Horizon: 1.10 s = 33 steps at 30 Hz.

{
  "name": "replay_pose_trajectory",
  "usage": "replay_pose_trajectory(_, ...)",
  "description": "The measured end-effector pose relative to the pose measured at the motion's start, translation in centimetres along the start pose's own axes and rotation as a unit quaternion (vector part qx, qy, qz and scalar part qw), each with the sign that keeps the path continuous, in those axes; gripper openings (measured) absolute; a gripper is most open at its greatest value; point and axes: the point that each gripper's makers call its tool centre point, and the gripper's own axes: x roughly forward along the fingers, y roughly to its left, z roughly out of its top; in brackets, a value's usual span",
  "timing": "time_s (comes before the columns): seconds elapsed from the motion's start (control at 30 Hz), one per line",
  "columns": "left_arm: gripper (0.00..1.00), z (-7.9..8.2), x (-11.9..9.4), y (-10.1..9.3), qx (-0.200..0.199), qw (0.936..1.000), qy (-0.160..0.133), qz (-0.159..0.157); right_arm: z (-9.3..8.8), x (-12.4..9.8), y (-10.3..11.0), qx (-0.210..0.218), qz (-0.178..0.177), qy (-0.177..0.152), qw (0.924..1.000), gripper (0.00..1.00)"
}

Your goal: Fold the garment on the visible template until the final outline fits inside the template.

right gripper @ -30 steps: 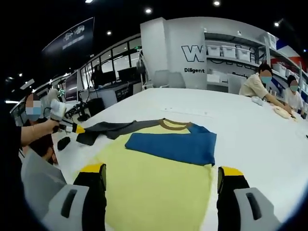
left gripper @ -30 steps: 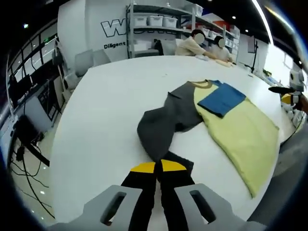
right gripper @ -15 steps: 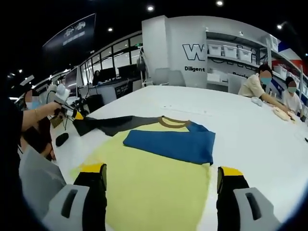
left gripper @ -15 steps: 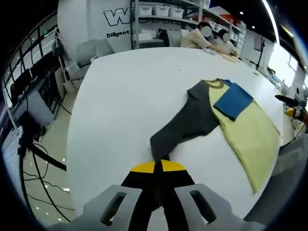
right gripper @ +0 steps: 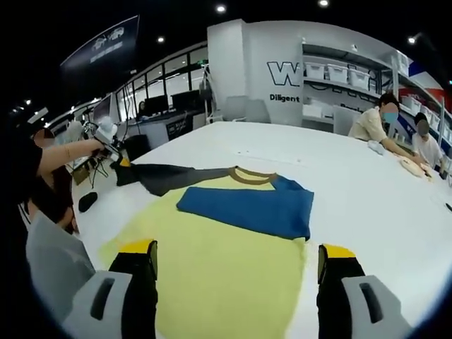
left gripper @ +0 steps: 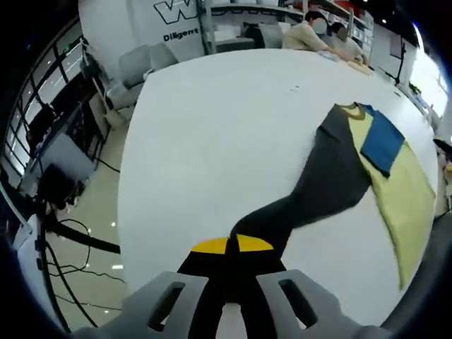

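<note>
A broad white surface (left gripper: 212,120) spreads across a bright hall. At two o'clock in the right gripper view, two seated people (right gripper: 374,123) work at its far edge. Behind them, shelving (right gripper: 339,74) holds white bins (right gripper: 314,70). Black cables (left gripper: 63,233) trail across the floor (left gripper: 85,212).

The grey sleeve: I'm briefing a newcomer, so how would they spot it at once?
Start at the big white table, where a yellow shirt lies flat. One blue sleeve is folded across its chest. The grey sleeve is the dark one stretched straight out from the shoulder, its cuff pinched in the left gripper.
</note>
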Motion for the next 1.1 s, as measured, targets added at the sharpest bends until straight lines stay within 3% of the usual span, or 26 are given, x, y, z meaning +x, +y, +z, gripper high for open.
replay_pose_trajectory(0.2, 0.02, -0.4, 1.8, 1.7, -0.016, 0.9995, 0.013, 0.026, 0.2, 0.4, -0.3, -0.004, -0.003, 0.002, 1.0000, 0.93)
replay_pose_trajectory(0.3, 0.02, -0.8, 2.3, 2.7, -0.002, 0.9986, 0.025, 0.046, 0.2, 0.6, -0.5, -0.005, -0.006, 0.004, 1.0000, 0.93)
replay_pose_trajectory(0.47, 0.03, -0.9, 2.2, 4.5, -0.010, 0.9970, 0.008, 0.076, 0.1, 0.8, -0.3, -0.005, -0.004, 0.005, 1.0000, 0.93)
replay_pose_trajectory(0.5, 0.06, -0.9, 2.2, 5.1, -0.012, 0.9963, 0.004, 0.085, 0.2, 0.8, -0.3, -0.004, -0.003, 0.004, 1.0000, 0.94)
replay_pose_trajectory(0.6, 0.28, -1.0, 1.9, 5.6, -0.024, 0.9950, -0.003, 0.097, 0.3, 0.9, -0.1, -0.004, -0.001, 0.003, 1.0000, 0.96)
replay_pose_trajectory(0.67, 0.40, -0.8, 1.5, 5.4, -0.044, 0.9943, -0.026, 0.094, 0.5, 0.8, 0.2, -0.005, 0.005, -0.002, 1.0000, 0.98)
replay_pose_trajectory(0.73, 0.51, -0.6, 1.3, 4.3, -0.034, 0.9964, -0.041, 0.065, 0.7, 0.8, 0.5, 0.001, 0.012, -0.005, 0.9999, 0.99)
replay_pose_trajectory(0.93, 0.90, -0.3, 0.5, 3.4, -0.056, 0.9946, -0.064, 0.059, 0.7, 0.8, 1.0, 0.002, 0.020, -0.004, 0.9998, 0.99)
replay_pose_trajectory(1.1, 0.97, -0.4, -0.1, 3.0, -0.061, 0.9942, -0.071, 0.054, 0.7, 0.7, 1.4, -0.003, 0.026, -0.005, 0.9997, 0.99)
